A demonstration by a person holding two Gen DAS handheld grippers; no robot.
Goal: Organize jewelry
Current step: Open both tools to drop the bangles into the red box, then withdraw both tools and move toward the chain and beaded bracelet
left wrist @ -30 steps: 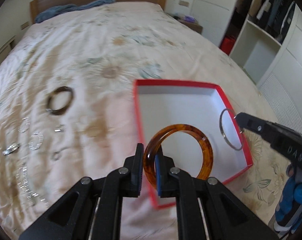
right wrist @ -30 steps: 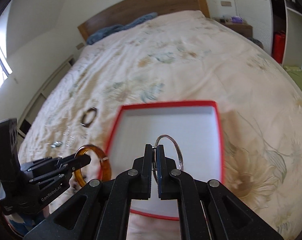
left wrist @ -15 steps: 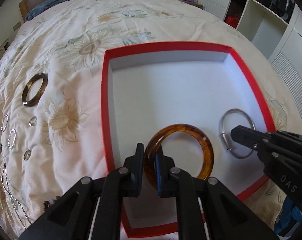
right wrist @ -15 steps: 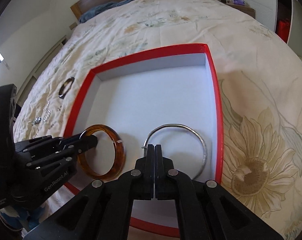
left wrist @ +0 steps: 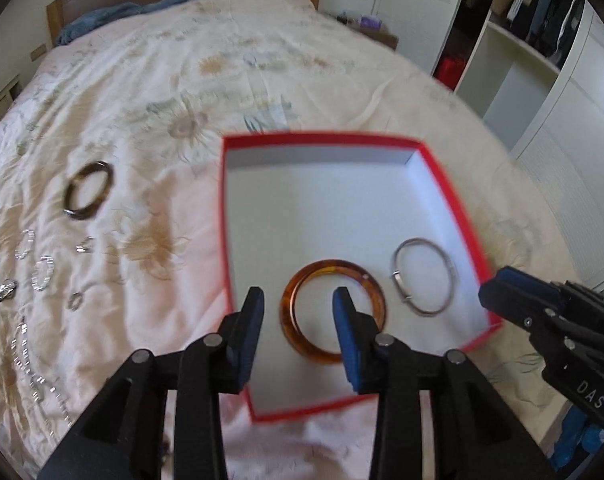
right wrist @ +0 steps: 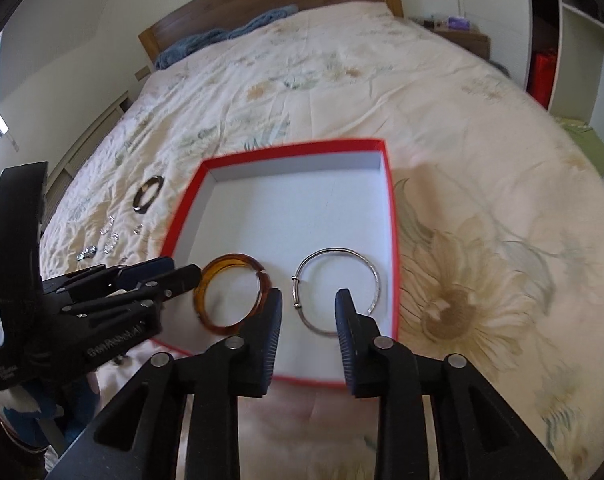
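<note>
Both bangles are down flat in the red box (left wrist: 454, 208): the amber bangle (left wrist: 332, 316) beside the silver bangle (left wrist: 424, 276), not touching. The left gripper (left wrist: 298, 304) has just been opening and stands wide with nothing between its pads; the right gripper (right wrist: 308, 312) has just parted too, empty. What remains, the dark bangle (left wrist: 88, 191) and the small silver pieces (left wrist: 42, 272), lies out on the bedspread (left wrist: 182, 80), left of the box, so the left gripper looks nearer.
</note>
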